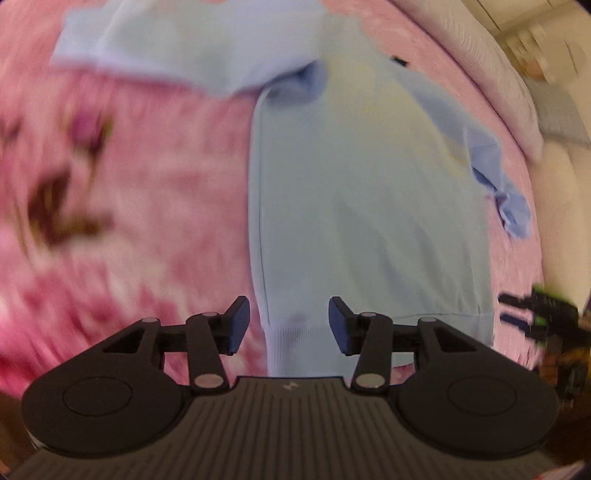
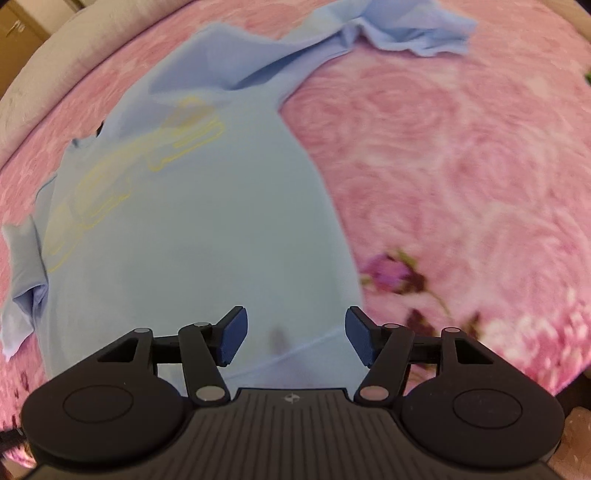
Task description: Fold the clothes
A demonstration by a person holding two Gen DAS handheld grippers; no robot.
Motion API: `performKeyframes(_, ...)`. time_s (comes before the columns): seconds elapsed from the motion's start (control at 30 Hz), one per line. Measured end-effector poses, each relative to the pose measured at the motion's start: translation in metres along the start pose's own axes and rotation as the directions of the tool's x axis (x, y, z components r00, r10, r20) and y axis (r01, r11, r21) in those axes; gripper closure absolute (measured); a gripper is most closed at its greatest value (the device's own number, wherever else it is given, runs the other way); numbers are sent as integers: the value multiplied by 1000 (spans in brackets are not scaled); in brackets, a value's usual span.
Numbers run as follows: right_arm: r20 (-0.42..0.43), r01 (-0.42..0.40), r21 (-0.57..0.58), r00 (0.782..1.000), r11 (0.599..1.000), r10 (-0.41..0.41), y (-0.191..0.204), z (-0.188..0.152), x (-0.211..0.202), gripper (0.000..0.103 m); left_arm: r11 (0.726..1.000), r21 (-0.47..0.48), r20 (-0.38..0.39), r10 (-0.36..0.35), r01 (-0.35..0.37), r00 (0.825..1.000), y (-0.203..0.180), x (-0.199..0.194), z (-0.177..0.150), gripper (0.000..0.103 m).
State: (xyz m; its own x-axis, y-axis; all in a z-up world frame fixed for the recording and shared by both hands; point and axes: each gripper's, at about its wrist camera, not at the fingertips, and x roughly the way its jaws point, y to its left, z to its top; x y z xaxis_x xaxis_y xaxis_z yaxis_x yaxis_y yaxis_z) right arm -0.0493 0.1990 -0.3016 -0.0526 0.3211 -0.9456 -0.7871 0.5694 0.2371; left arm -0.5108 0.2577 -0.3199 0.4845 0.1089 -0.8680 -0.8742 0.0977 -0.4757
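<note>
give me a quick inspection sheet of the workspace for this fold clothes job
surface: pink floral bedspread, rose print near the shirt's hem.
job's things: light blue long-sleeve shirt lying flat, yellow outline print on the chest; one sleeve bunched at the far end, the other sleeve crumpled at its cuff; nothing folded yet.
clutter: nothing seen.
grippers: left tool open over the hem, holding nothing; right tool open over the hem, holding nothing.
cables: nothing seen.
surroundings: cream padded bed edge; wooden cupboard beyond it; the rest is blurred.
</note>
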Motion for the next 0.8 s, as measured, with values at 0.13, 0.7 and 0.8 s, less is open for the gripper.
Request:
performKeyframes(0.13,-15,7,47,1000,999,-7,-21,-9,7,37,992,-123,11,19,-18,1000,18,9,-27,54)
performKeyframes(0.7,-118,-167,-25,980,986,163,-61,-18,4,97,994,-98,221,-28,50,975,-27,-31,-67,96)
performKeyframes(0.8,-212,-93,-55,974,994,79,-61,-26,26,78,988,-134,129,90,-73,988,-17,-12,-76,93)
